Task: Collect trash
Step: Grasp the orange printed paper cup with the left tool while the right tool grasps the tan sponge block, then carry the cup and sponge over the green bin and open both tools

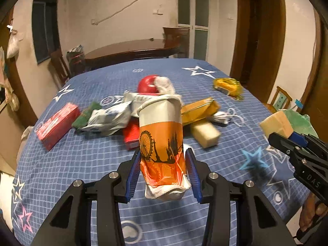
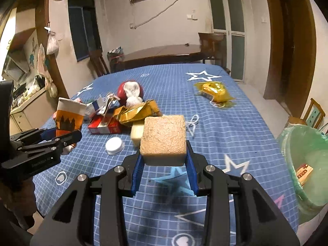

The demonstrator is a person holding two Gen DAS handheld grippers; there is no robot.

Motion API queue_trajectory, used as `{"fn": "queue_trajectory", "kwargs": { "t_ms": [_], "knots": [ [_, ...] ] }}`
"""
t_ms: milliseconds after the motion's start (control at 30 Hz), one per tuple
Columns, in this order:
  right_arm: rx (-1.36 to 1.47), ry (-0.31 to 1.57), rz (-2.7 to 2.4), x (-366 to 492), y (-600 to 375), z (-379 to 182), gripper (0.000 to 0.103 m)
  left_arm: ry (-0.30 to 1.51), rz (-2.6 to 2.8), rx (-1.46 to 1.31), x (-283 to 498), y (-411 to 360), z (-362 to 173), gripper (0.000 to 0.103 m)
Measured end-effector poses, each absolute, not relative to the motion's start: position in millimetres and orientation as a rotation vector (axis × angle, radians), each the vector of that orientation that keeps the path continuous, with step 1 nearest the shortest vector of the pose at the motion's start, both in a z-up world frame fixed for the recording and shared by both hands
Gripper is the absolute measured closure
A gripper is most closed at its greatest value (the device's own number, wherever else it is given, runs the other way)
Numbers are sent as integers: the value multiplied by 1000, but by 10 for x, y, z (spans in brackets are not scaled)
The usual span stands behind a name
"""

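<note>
My left gripper (image 1: 163,160) is shut on a crushed orange and white paper cup (image 1: 162,135) with a black skyline print, held above the blue star-patterned cloth (image 1: 92,164). The cup's dented base hangs between the blue pads. My right gripper (image 2: 164,153) is shut on a tan sponge block (image 2: 164,139), also lifted off the table. In the left wrist view the right gripper (image 1: 287,137) with that block (image 1: 276,125) shows at the right edge. In the right wrist view the left gripper (image 2: 61,135) and cup (image 2: 69,116) show at the left.
A trash pile lies mid-table: red box (image 1: 57,125), grey wrapper (image 1: 110,116), gold packet (image 1: 201,108), another pale block (image 1: 205,133), red ball (image 1: 147,84), yellow bag (image 2: 215,91), white lid (image 2: 114,146). A green-lined bin (image 2: 303,162) stands off the table's right edge.
</note>
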State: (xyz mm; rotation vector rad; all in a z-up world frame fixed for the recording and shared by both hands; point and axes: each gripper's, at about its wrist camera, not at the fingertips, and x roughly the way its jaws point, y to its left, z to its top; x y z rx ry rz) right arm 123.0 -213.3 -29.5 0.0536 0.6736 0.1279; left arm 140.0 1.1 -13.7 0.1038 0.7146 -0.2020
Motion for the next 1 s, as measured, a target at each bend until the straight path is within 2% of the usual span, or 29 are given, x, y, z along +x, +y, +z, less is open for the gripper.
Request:
{"fn": "queue_trajectory", "kwargs": {
  "t_ms": [733,1000],
  "knots": [
    [181,628,-9,1034,-2961,78,68,693,-343,207,1646,-1136,188,58],
    [241,606,-162,838,-3621,264,68,699,-475,277,1774,-1959,179,58]
  ]
}}
